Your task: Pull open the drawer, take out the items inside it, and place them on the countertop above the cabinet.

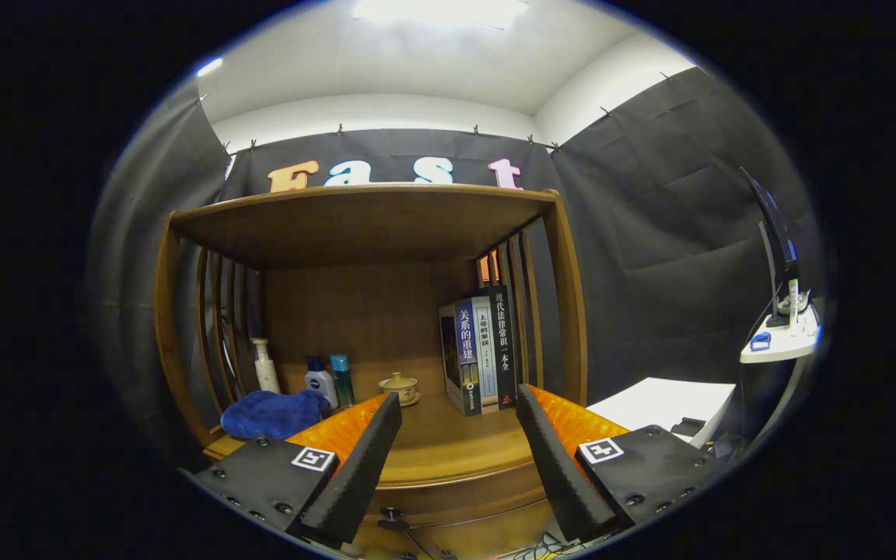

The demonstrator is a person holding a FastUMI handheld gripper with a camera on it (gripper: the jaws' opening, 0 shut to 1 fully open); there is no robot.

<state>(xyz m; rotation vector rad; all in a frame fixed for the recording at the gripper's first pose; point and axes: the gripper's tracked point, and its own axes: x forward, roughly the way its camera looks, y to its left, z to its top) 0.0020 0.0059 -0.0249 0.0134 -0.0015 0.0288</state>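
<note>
My gripper (460,408) is open, its two black-padded fingers (362,467) spread wide with nothing between them. It hovers in front of a wooden cabinet. The cabinet's countertop (448,443) lies just beyond the fingertips. Below it, between the finger bases, the drawer front (456,509) is shut, with a small dark knob (391,514) near its top edge. The drawer's contents are hidden.
On the countertop stand a blue cloth (273,414), a white pump bottle (264,365), two small bottles (331,381), a lidded tea cup (400,386) and upright books (483,354). A shelf roof (362,214) spans above. A white box (662,404) and a side table with monitor (778,257) sit right.
</note>
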